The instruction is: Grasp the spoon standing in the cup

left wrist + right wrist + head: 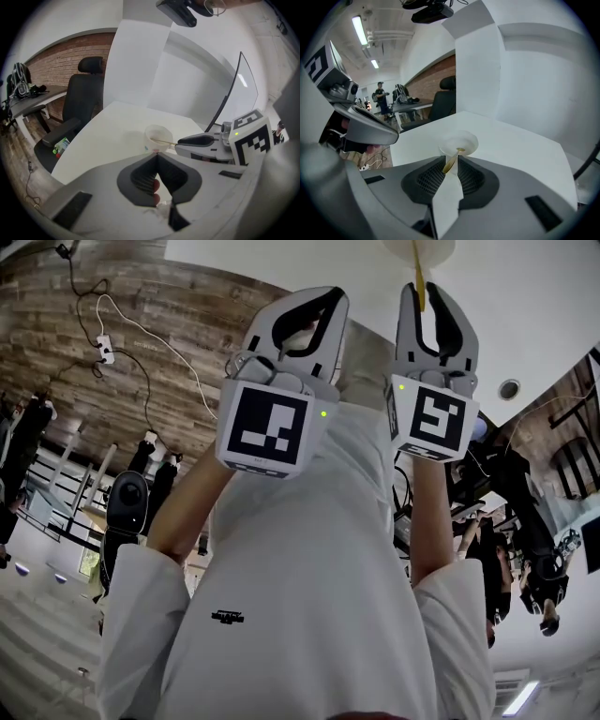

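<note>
**Well, the right claw has the spoon: grasp looks made**

Right, straight to the right claw. Its two jaws are pressed in on the thin yellow spoon, with the handle pinched right at the tips. The ribbed pads sit flat on either side of it, which should stop a slim handle from twisting out.

Just past those tips stands the white cup, and the far end of the spoon is down inside it. So the spoon is caught where it rises clear of the rim, probably to keep the jaws off the cup wall.

Over to the left claw. Its jaws are together with nothing between them, and only a bit of the person's finger shows behind them. It points at the cup from close by but touches nothing. My guess is it's being kept out of the way, or is ready to steady the cup.

From that side the right claw reaches in level, its tips at the cup's rim and the handle bridging the two.

The cup sits alone on the white tabletop, well in from the edge. A white panel stands behind it and a black office chair off beyond.

One worry: nothing holds that light cup down, so a sideways pull could tip it.
</note>
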{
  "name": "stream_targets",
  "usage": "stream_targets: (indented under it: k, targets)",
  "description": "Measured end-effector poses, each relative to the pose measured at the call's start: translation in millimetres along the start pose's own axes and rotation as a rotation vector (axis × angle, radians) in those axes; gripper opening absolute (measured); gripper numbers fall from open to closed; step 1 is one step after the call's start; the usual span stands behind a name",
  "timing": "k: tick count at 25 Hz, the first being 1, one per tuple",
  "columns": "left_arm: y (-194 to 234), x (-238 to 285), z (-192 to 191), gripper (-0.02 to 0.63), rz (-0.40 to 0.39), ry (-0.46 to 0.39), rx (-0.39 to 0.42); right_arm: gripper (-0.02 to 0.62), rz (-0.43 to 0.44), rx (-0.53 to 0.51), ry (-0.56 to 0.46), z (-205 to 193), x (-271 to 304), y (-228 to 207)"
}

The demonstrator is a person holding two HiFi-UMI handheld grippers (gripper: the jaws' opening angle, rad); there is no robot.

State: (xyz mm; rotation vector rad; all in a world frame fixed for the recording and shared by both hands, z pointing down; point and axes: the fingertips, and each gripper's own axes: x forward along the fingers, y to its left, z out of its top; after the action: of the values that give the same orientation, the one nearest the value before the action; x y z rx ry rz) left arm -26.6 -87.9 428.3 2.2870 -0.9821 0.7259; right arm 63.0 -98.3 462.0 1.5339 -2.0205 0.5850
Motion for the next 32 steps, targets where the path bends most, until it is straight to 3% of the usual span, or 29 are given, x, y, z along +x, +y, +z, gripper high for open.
stream_targets:
  k: [7,32]
  targets:
    - [5,-6,2,-0.003,0.011,0.009,-0.010,0.043,-0.015,-0.008,-0.008,4,-3,-2]
    - [-9,-25,29,-0.003,0.020,-0.059,0.047,0.041,-0.011,0.020,-0.075,36,-42,-12]
